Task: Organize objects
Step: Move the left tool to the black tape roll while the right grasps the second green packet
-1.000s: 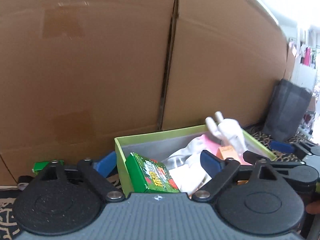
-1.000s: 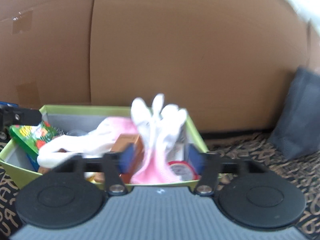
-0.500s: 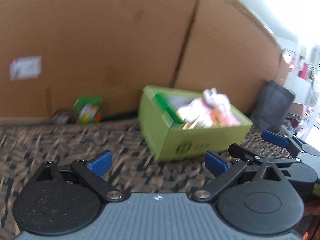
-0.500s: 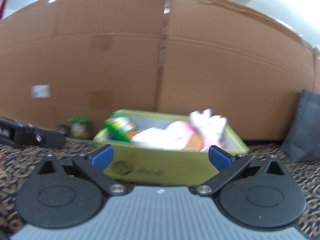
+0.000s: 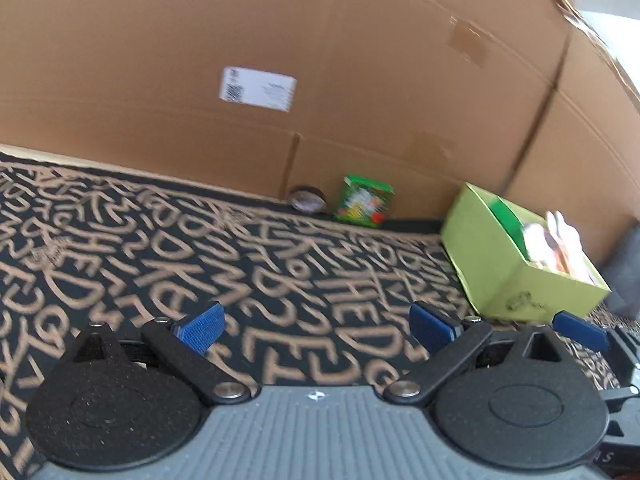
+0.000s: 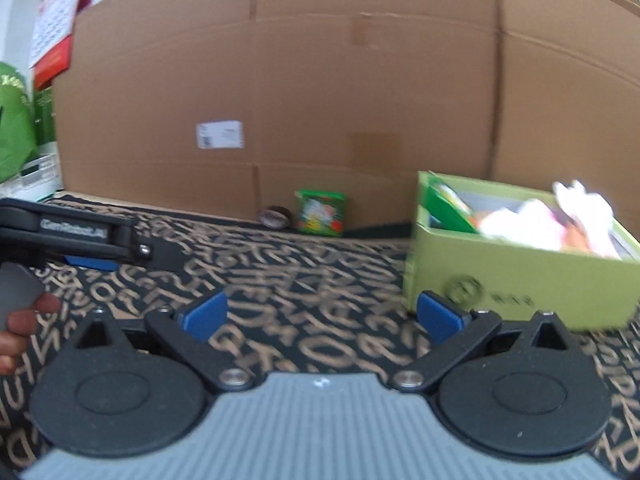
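A lime-green open box (image 5: 520,276) (image 6: 500,284) sits on the patterned carpet at the right. It holds a green packet, a white and pink glove (image 6: 576,204) and other items. A second green packet (image 5: 364,202) (image 6: 320,212) and a dark round object (image 5: 307,199) (image 6: 274,216) lie against the cardboard wall. My left gripper (image 5: 316,326) is open over bare carpet, well left of the box. My right gripper (image 6: 322,316) is open too, nothing between its pads, the box just beyond its right finger.
A tall cardboard wall (image 6: 320,100) with a white label closes the back. One of the left gripper's fingers (image 6: 92,236) and a hand (image 6: 20,324) show at the left of the right wrist view. Green bags stand far left. A dark bag sits behind the box.
Both grippers have pulled back from over the green box and swung left across the carpet. The right jaws have spread wider, and the glove that stood between them stays in the box.
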{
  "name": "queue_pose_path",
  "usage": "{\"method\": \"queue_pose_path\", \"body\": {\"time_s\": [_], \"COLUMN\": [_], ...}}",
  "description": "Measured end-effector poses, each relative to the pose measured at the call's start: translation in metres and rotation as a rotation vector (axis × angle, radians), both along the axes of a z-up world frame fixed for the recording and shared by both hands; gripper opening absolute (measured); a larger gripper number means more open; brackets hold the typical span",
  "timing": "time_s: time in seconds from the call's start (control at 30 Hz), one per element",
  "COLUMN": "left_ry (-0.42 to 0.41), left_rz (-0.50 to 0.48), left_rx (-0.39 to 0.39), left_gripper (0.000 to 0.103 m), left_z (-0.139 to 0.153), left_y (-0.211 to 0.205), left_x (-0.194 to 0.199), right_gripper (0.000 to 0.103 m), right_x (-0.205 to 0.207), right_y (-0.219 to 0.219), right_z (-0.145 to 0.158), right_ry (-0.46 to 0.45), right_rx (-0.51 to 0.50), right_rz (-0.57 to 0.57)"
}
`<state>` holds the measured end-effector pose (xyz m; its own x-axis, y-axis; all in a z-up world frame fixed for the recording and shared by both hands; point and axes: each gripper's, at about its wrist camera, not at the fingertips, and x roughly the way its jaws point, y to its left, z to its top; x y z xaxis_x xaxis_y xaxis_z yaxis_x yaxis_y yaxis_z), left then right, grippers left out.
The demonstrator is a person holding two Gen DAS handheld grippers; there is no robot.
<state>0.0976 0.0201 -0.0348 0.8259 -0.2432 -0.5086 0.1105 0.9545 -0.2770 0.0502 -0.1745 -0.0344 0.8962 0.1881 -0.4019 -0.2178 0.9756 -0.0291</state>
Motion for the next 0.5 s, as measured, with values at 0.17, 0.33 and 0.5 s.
{"method": "queue_pose_path", "body": {"time_s": [0.17, 0.33, 0.5], "left_ry": [0.004, 0.005, 0.012], "left_rz": [0.057, 0.094, 0.094], "left_rx": [0.009, 0.037, 0.114], "left_gripper": [0.102, 0.102, 0.102], "left_z": [0.006, 0.011, 0.007], "left_y": [0.015, 0.025, 0.027], "left_x": [0.03, 0.061, 0.093], "right_gripper": [0.103, 0.103, 0.103], "right_x": [0.044, 0.106, 0.174], "right_y": [0.028, 0.046, 0.045], "right_z": [0.01, 0.004, -0.008], "right_ry": [-0.019, -0.003, 0.057], "right_rx": [0.004, -0.007, 0.029], "right_rz": [0.007, -0.047, -0.112]}}
